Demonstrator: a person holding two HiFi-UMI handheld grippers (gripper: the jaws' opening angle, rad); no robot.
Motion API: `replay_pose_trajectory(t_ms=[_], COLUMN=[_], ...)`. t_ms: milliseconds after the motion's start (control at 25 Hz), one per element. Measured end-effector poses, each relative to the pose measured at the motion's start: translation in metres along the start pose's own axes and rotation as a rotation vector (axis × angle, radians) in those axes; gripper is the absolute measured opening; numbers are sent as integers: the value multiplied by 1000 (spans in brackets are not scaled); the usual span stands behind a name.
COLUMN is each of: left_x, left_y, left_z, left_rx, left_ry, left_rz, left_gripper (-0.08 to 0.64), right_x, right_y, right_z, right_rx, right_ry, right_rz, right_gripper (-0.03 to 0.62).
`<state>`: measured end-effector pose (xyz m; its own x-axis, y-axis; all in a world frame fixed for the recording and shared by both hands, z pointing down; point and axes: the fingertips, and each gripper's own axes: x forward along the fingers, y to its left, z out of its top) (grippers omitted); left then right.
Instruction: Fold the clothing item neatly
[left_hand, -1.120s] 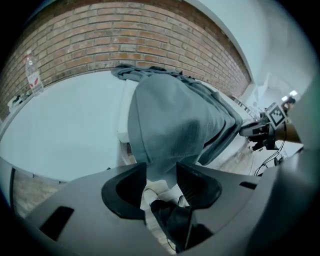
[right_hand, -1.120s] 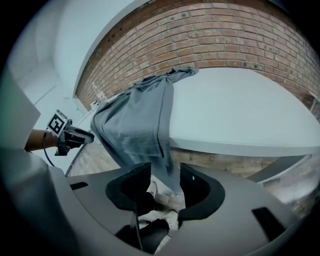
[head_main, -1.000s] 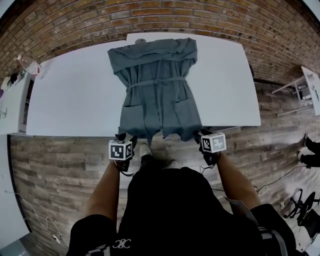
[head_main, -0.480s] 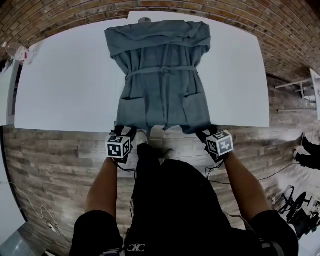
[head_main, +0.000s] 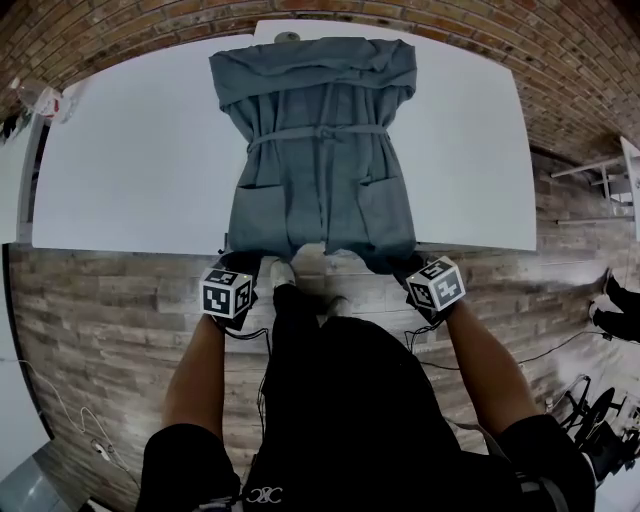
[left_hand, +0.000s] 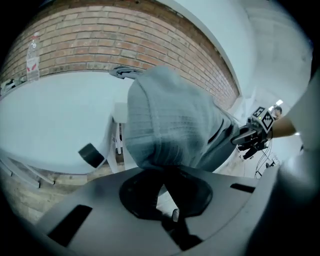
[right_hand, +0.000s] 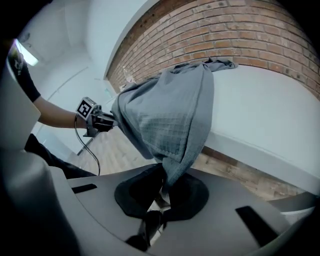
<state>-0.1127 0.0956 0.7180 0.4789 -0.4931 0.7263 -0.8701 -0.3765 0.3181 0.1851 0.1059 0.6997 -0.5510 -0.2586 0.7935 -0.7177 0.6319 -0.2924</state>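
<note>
A grey robe (head_main: 320, 150) with a tied belt lies flat and lengthwise on the white table (head_main: 130, 170), its hem hanging over the near edge. My left gripper (head_main: 241, 266) is at the hem's left corner and my right gripper (head_main: 403, 266) at its right corner. In the left gripper view the jaws (left_hand: 162, 172) have just closed and pinch the bunched grey cloth (left_hand: 170, 125). In the right gripper view the jaws (right_hand: 164, 177) have likewise just closed on a fold of the robe (right_hand: 170, 115).
A plastic bottle (head_main: 40, 98) stands at the table's far left. A small grey object (head_main: 288, 38) sits at the far edge beyond the collar. Wooden floor lies between me and the table. Another white table (head_main: 630, 150) and cables are off to the right.
Both grippers have gone from open beside the hem to shut on its corners. The hem corners now bunch up in the jaws.
</note>
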Motion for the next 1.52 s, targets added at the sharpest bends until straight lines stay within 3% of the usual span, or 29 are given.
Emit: replay_pose_trajectory(t_ms=[240,440,680,840,1120,1520], left_x=[-49,-81,-113,-135,-155,-126], left_y=[-33,-53,-73,-79,-54,15], left_z=[14,40,90,135,220,316], left_rx=[48,87,84,70,90,97], left_ry=[-7,-63,-150,-244,-347,-364], left_rz=[-72,-106,-152,-189,-197,-119], left_gripper=[6,6,6,6,6,5], right_x=[-39,-66,-94,-114,-137,-139], right_y=[40,61,78,84,50,-39], right_z=[23,52,99,141,225,320], right_rx=[-64,-161,-240,-243,-189,-16], right_ry=[-67,-120,-197,-293,-426,-464], right_rz=[110,159,198,215,150,-15], right_gripper=[15,15,15,15,15,15])
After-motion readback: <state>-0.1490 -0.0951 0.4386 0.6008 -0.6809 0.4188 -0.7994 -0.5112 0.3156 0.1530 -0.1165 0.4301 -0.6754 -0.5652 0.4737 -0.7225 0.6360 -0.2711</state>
